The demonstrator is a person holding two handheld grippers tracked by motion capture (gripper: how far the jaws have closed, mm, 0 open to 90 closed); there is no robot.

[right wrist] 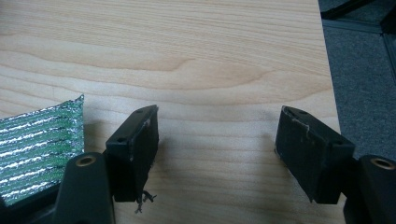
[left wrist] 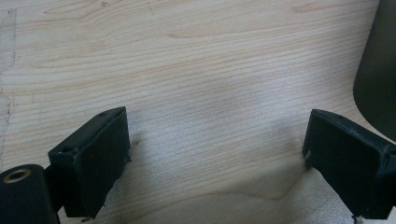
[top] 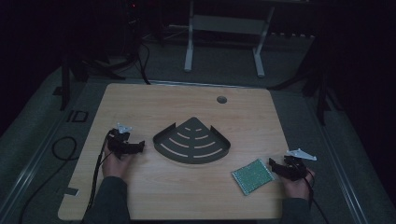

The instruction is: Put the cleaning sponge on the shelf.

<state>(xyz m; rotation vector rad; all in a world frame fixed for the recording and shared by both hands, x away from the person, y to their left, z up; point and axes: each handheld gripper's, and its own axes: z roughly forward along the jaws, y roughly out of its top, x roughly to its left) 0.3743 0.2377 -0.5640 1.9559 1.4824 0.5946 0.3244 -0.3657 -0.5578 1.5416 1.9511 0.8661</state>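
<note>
A: High view, nearest edge first: what do the two hands hold?

B: Each hand holds a two-jaw tool resting low on the wooden table [top: 140, 196]. The left gripper [top: 138, 147] lies at the table's left side, pointing toward the middle. The right gripper [top: 273, 164] lies at the right side, near the edge.

A: How do the jaws stand?

B: Left gripper view: the left gripper [left wrist: 215, 154] has its jaws spread wide, with bare wood grain between them. Right gripper view: the right gripper [right wrist: 217, 149] is likewise spread, pinching nothing.

A: What lies beside the right one?

B: A green, silver-flecked sponge pad [top: 252, 176] lies flat on the table, just to the left of the right gripper's tips. In the right gripper view its corner [right wrist: 37, 144] sits outside the left-hand jaw, not between the two.

A: And farther off?

B: A dark, fan-shaped corner shelf [top: 192, 140] with curved slots rests at mid-table, just beside the left gripper's tips; its dark wall [left wrist: 378, 79] shows at the right of the left gripper view. Beyond it, a round hole [top: 222, 99] pierces the tabletop. A white frame [top: 224, 28] stands on the floor behind.
</note>
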